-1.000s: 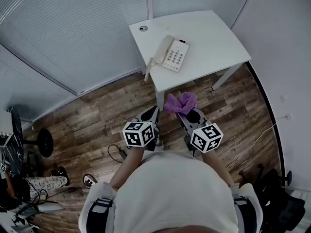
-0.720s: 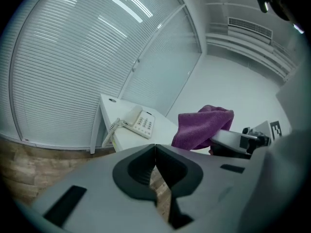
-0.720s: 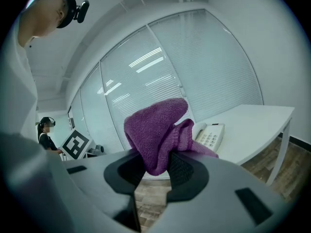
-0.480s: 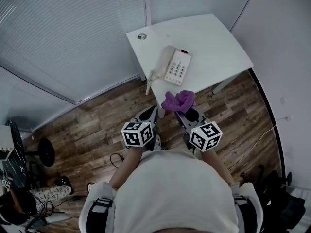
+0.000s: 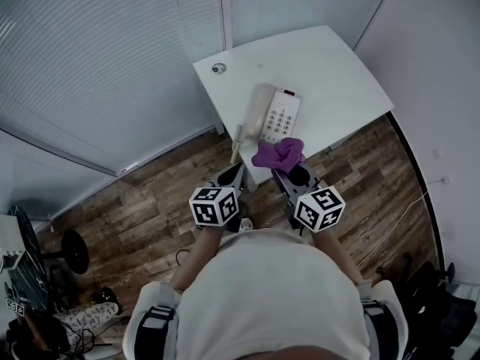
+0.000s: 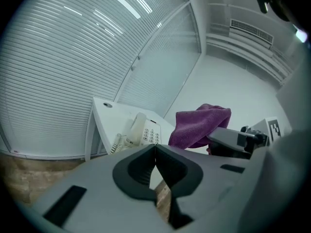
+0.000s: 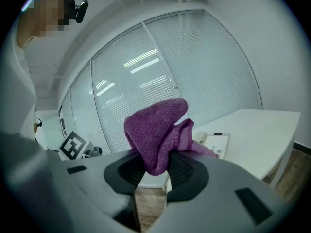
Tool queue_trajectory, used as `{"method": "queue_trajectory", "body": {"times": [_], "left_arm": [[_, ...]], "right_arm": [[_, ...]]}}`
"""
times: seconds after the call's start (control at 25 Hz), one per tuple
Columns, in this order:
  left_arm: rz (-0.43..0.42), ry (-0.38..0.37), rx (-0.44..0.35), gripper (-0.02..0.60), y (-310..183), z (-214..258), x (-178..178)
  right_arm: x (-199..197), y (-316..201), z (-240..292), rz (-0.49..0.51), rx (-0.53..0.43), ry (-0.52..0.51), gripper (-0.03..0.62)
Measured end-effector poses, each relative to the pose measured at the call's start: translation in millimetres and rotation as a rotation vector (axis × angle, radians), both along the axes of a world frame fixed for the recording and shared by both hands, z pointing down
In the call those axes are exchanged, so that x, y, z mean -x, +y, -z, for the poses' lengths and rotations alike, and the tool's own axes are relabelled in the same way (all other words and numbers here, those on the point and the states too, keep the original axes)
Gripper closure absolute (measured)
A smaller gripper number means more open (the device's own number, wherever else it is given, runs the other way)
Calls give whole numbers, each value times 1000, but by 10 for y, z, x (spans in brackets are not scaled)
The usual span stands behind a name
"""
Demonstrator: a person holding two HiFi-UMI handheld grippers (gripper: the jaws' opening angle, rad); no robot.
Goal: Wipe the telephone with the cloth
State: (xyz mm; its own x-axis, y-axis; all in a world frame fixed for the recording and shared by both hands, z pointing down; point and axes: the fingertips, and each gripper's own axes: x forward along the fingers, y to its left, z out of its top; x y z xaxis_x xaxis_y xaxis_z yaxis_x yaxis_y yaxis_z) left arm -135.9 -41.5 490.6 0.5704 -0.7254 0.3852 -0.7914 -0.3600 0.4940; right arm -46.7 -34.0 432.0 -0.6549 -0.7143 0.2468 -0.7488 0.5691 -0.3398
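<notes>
two claws, lower centre of head view: right claw (image 5: 287, 172) pinches the purple cloth (image 5: 279, 154), left claw (image 5: 237, 172) pressed together, empty. telephone (image 5: 276, 115) sits near table (image 5: 337, 66) edge, just above cloth in frame. best, imo: lay cloth flat on it, light pressure, brace it w/ left claw so it won't slide.

Left claw (image 5: 231, 174) closed, empty; right claw (image 5: 285, 172) clamped on cloth (image 5: 279, 154); side by side.
</notes>
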Motion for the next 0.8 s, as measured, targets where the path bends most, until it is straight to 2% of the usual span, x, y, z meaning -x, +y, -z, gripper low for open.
{"method": "queue_trajectory", "body": {"times": [0.48,0.8], "left_arm": [[-6,-4,14,561,-292,-77,203],[12,-21,20,561,-484,-97,122]], "right_arm": [[16,-414,8,-58,-24,28,474],[-157,-812,71,-66,-54,37,474]]}}
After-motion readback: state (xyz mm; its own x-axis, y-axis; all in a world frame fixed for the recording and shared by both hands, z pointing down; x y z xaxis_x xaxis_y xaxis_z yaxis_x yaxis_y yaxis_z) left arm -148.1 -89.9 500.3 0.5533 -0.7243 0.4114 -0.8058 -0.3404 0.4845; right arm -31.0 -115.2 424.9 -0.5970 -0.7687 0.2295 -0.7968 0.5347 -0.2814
